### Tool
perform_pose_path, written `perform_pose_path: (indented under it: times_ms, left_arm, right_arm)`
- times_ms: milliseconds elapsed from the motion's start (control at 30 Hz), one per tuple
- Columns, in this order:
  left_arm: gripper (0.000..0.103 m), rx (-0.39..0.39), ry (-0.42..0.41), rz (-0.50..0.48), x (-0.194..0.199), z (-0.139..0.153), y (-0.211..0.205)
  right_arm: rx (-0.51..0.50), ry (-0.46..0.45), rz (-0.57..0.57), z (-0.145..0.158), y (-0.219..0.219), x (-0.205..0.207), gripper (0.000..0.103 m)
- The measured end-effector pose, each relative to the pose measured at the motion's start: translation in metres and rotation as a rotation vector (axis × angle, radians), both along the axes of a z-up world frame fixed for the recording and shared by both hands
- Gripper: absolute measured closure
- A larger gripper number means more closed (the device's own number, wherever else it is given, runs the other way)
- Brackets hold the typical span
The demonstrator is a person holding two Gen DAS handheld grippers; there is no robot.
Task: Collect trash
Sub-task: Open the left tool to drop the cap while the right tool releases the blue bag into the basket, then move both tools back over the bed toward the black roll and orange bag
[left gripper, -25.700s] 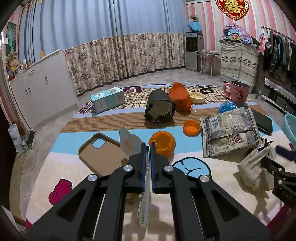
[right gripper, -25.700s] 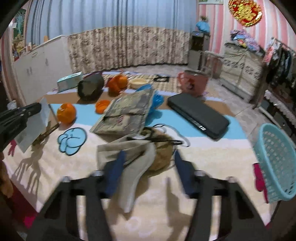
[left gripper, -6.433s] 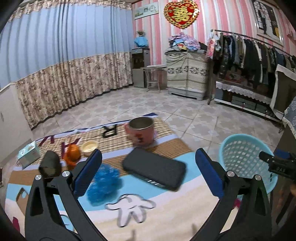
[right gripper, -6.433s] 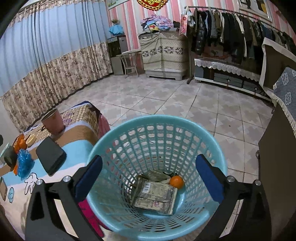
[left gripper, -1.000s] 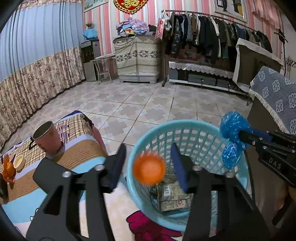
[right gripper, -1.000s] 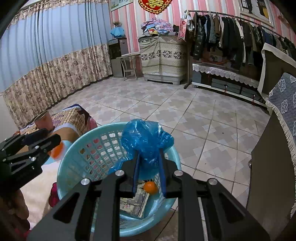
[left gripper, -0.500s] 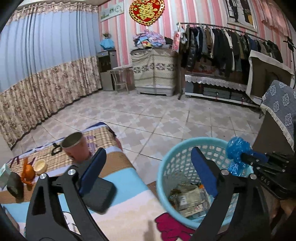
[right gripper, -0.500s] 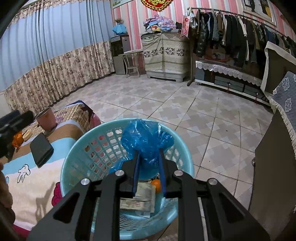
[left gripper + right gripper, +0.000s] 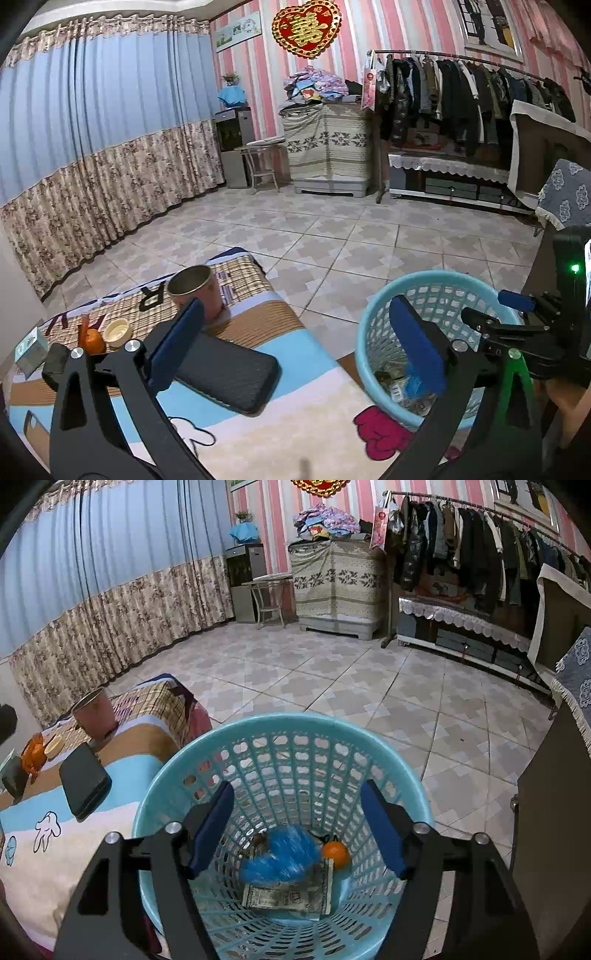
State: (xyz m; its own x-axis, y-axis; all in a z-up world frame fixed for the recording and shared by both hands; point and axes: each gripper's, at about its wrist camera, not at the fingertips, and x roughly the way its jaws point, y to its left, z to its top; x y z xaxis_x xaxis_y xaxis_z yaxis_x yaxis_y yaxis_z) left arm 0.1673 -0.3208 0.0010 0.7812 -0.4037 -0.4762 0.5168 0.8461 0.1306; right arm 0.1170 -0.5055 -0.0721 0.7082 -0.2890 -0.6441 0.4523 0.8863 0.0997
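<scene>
Dropped: crumpled blue plastic bag [image 9: 280, 856] left my right gripper [image 9: 295, 829], whose jaws just spread apart, nothing between them. Bag now lies blurred at the bottom of the light-blue plastic mesh basket [image 9: 406, 775], touching a printed foil wrapper [image 9: 288, 895], beside a small orange [image 9: 335, 853]. My left gripper [image 9: 295, 347] is spread wide, empty, between black pouch [image 9: 229, 373] and basket.

Even indoor light, moderately bright, colours slightly cool, shadows soft. Strong fisheye bend with black vignette corners in both views. The blue bag [image 9: 279, 856] in the basket [image 9: 388, 746] is motion-smeared; the rest is fairly sharp, no glare.
</scene>
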Motion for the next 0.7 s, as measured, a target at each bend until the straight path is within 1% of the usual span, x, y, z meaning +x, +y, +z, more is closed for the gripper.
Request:
perform_pose_path:
  times_ms: [33,67,233,333,567,700]
  left_arm:
    - [0.006,-0.001,0.0,0.003,0.0,0.0,0.002]
    - [0.006,-0.002,0.002,0.006,0.001,0.0,0.005]
    - [0.006,-0.002,0.012,0.024,0.003,-0.003,0.021]
    - [0.006,-0.002,0.012,0.036,0.003,-0.005,0.033]
    - [0.006,-0.021,0.031,0.074,0.008,-0.01,0.071]
    - [0.006,-0.027,0.04,0.099,0.014,-0.014,0.101]
  right_arm:
    - [0.0,-0.002,-0.008,-0.001,0.001,-0.001,0.016]
    - [-0.005,-0.008,-0.021,-0.001,0.002,-0.003,0.013]
    - [-0.011,-0.016,-0.068,0.001,0.004,-0.007,0.005]
    - [-0.018,-0.02,-0.082,0.005,0.008,-0.008,0.005]
    - [-0.058,-0.059,-0.09,0.011,0.034,-0.011,0.005]
    - [-0.073,-0.084,-0.084,0.018,0.051,-0.008,0.005]
